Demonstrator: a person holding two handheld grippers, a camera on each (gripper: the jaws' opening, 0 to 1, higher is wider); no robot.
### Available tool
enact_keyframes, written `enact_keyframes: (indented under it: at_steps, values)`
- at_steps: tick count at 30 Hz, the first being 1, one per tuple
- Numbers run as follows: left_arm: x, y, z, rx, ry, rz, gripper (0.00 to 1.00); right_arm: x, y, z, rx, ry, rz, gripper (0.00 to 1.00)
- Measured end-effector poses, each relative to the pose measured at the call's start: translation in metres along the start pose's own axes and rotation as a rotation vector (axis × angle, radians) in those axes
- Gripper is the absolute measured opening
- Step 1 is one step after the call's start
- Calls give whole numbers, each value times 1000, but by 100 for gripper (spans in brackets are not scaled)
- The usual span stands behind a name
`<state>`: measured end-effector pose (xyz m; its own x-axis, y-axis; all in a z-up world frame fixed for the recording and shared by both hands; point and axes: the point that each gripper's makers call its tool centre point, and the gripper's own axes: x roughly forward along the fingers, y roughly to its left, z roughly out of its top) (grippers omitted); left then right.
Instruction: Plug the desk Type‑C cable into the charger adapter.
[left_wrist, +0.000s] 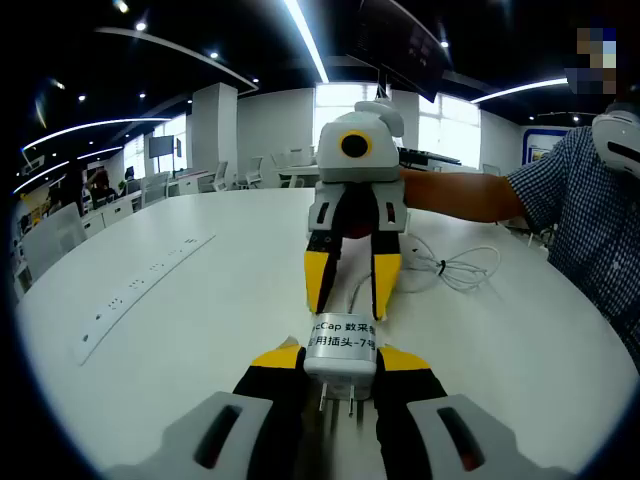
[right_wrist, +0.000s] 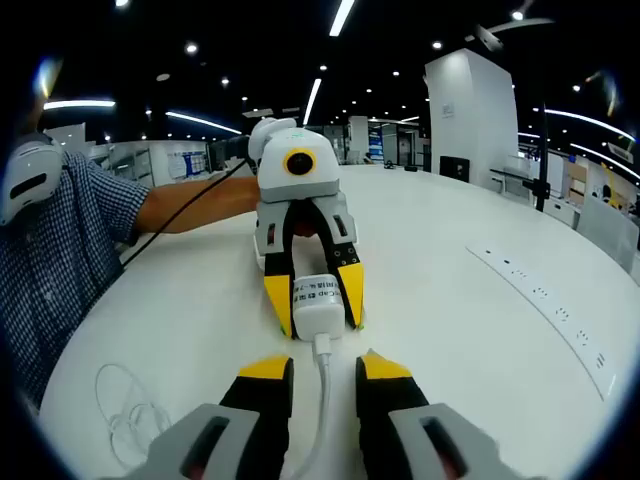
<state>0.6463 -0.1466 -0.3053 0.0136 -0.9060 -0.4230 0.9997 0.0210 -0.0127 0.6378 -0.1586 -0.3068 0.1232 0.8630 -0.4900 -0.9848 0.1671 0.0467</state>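
Charger adapter (left_wrist: 340, 345) and Type-C cable (right_wrist: 320, 395) meet between two pairs of tongs over the white tabletop (left_wrist: 200, 300).

The left tongs (left_wrist: 340, 362) clamp the white, labelled charger adapter, its prongs pointing back toward the camera. In the right gripper view the cable's plug sits at the adapter's near face, the cord running back from the adapter between the right tongs (right_wrist: 325, 368), which stand narrow around it; whether they pinch it I cannot tell. Beyond the adapter lies the cable's loose coil (left_wrist: 455, 265); farther off, a flush socket strip (left_wrist: 140, 285). A person's checked sleeve (left_wrist: 590, 210) borders the tabletop.
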Motion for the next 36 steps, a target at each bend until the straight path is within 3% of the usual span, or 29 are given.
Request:
enact_keyframes:
  at_steps: [11,22,28,31,36]
  values:
    - [0,0,1,-3,-13,1,27,-3,-1,1,-12,-5,-15,42]
    - [0,3,2,5,-12,22,32,-3,0,1,-18,-4,-18,42]
    - [2,0,5,-25,-36,7,45,-3,1,3,-13,-13,-15,45]
    - [0,-1,10,-18,-57,8,48,-4,-1,3,-12,-20,-22,51]
    - [-3,-3,19,-30,-85,17,61,-5,-4,6,-9,-32,-41,65]
